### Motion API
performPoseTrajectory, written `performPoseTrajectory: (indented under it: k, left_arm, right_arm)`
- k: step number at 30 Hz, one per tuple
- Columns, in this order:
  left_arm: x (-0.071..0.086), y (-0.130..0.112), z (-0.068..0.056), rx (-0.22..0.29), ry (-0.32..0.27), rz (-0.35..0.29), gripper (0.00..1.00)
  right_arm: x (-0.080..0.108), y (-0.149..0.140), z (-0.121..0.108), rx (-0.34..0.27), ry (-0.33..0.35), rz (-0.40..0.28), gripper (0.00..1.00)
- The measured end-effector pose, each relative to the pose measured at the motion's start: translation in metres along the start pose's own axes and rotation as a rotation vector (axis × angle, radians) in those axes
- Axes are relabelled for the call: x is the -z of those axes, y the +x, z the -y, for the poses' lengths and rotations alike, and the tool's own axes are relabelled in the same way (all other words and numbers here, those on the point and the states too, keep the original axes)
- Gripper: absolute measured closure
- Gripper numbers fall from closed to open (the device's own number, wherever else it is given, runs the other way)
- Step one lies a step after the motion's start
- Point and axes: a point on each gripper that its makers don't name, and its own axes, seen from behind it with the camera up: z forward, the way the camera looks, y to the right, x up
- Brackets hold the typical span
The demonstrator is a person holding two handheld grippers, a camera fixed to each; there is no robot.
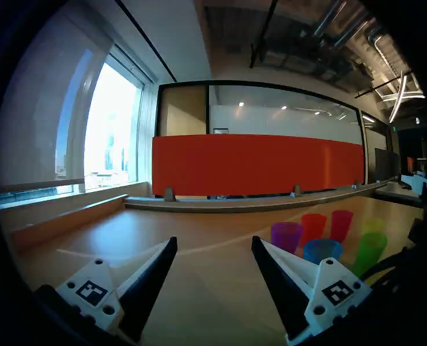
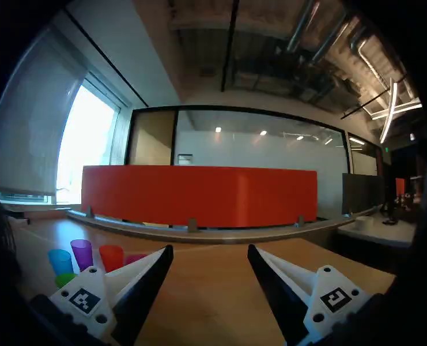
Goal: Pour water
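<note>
Several translucent plastic cups stand grouped on the wooden table. In the left gripper view they are to the right: a purple cup (image 1: 286, 236), a red cup (image 1: 313, 226), a pink cup (image 1: 340, 224), a blue cup (image 1: 322, 250) and a green cup (image 1: 369, 251). My left gripper (image 1: 213, 242) is open, its fingers wide apart with only bare table between them, left of the cups. In the right gripper view the same cluster sits low on the left: blue cup (image 2: 60, 261), purple cup (image 2: 82, 253), red cup (image 2: 111, 257). My right gripper (image 2: 209, 249) is open and holds nothing.
An orange divider panel (image 1: 253, 164) runs along the table's far edge. A bright window (image 1: 109, 135) and a wooden sill lie to the left. A white desk with a monitor (image 2: 360, 207) stands at the far right.
</note>
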Motion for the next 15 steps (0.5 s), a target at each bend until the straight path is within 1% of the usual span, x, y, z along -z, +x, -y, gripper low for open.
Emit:
performPoseTrajectory:
  k: [6, 12, 15]
  left_arm:
    - [0.0, 0.0, 0.0, 0.0, 0.0, 0.0, 0.04]
    - [0.0, 0.0, 0.0, 0.0, 0.0, 0.0, 0.04]
    - [0.0, 0.0, 0.0, 0.0, 0.0, 0.0, 0.04]
  right_arm:
    - [0.0, -0.013, -0.01, -0.01, -0.027, 0.005, 0.0]
    - [-0.001, -0.027, -0.015, -0.024, -0.04, 0.036, 0.0]
    - [-0.002, -0.029, -0.016, -0.028, -0.043, 0.043, 0.0]
